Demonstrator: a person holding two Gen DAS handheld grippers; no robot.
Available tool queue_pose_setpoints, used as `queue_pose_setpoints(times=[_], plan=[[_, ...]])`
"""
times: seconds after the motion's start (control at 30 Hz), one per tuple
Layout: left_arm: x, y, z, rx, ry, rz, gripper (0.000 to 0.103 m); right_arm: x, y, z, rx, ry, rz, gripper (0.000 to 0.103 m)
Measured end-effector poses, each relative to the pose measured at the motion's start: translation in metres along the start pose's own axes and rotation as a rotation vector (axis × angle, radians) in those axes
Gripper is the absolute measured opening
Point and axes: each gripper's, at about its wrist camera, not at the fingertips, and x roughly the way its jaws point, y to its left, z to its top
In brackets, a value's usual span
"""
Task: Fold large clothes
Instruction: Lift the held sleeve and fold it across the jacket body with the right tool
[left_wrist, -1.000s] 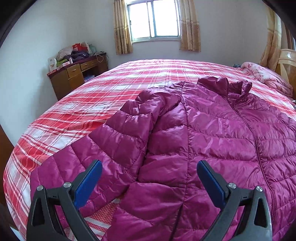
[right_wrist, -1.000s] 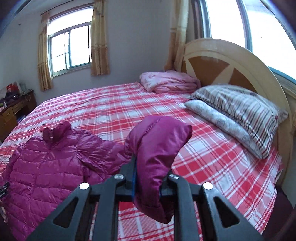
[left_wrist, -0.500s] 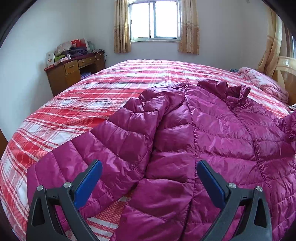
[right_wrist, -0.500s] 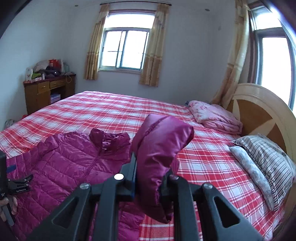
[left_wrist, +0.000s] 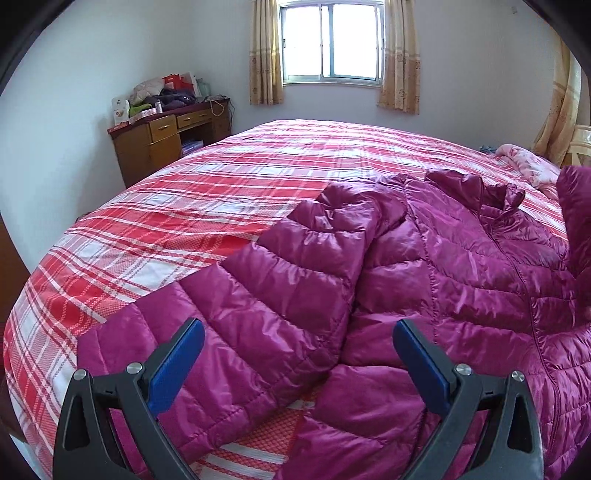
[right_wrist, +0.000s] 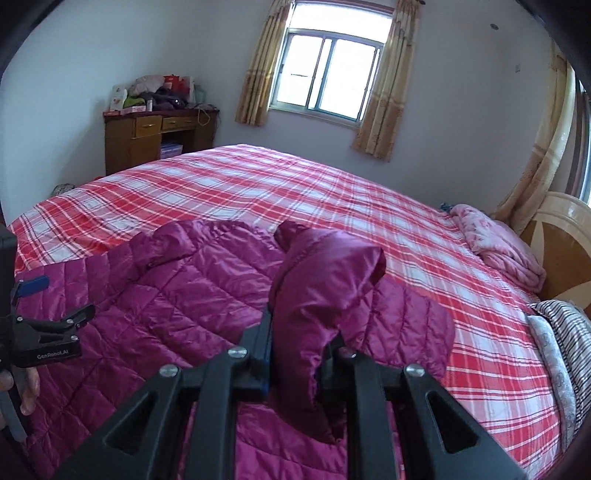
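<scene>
On the bed, over a red-and-white checked cover, lies a magenta quilted jacket, front up with its zip closed and its collar standing crumpled toward the far side. One sleeve of the jacket runs flat along the cover beside the body panel, its cuff end near the bed's close edge. Left gripper: fingers spread wide with blue pads, released, holding nothing, poised just above the flat sleeve and the lower hem. Right gripper: fingers clenched on the other sleeve, which is lifted clear of the bed and droops over the top of the fingers, its cuff hanging down between them; the rest of that sleeve trails back to the shoulder resting on the cover. In the right wrist view the left gripper appears at the left edge above the jacket's hem, with part of the person's hand under it. Other items: a folded pink blanket near the wooden headboard; a striped pillow at the bed's right side; a wooden desk against the far wall, piled with clothes and boxes; a window with tan curtains.
</scene>
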Motion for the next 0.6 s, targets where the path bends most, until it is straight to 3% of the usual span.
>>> queue_pose_setpoints(times=[0.33, 0.43, 0.5, 0.53, 0.57, 0.6], plan=[[-0.011, 0.012, 0.007, -0.001, -0.018, 0.033, 0.102, 0.059, 0.053, -0.031, 0.006, 0.104, 0.1, 0.019], [-0.012, 0.009, 0.009, 0.014, -0.019, 0.044, 0.102, 0.07, 0.059, -0.038, 0.02, 0.146, 0.152, 0.026], [-0.014, 0.008, 0.011, 0.019, -0.021, 0.044, 0.102, 0.066, 0.059, -0.038, 0.034, 0.147, 0.204, 0.053], [-0.016, 0.007, 0.013, 0.021, -0.026, 0.048, 0.102, 0.057, 0.056, -0.038, 0.046, 0.135, 0.242, 0.074], [-0.018, 0.007, 0.015, 0.021, -0.034, 0.056, 0.102, 0.046, 0.053, -0.037, 0.064, 0.11, 0.27, 0.081], [-0.019, 0.007, 0.018, 0.017, -0.038, 0.061, 0.102, 0.037, 0.049, -0.037, 0.084, 0.091, 0.285, 0.081]])
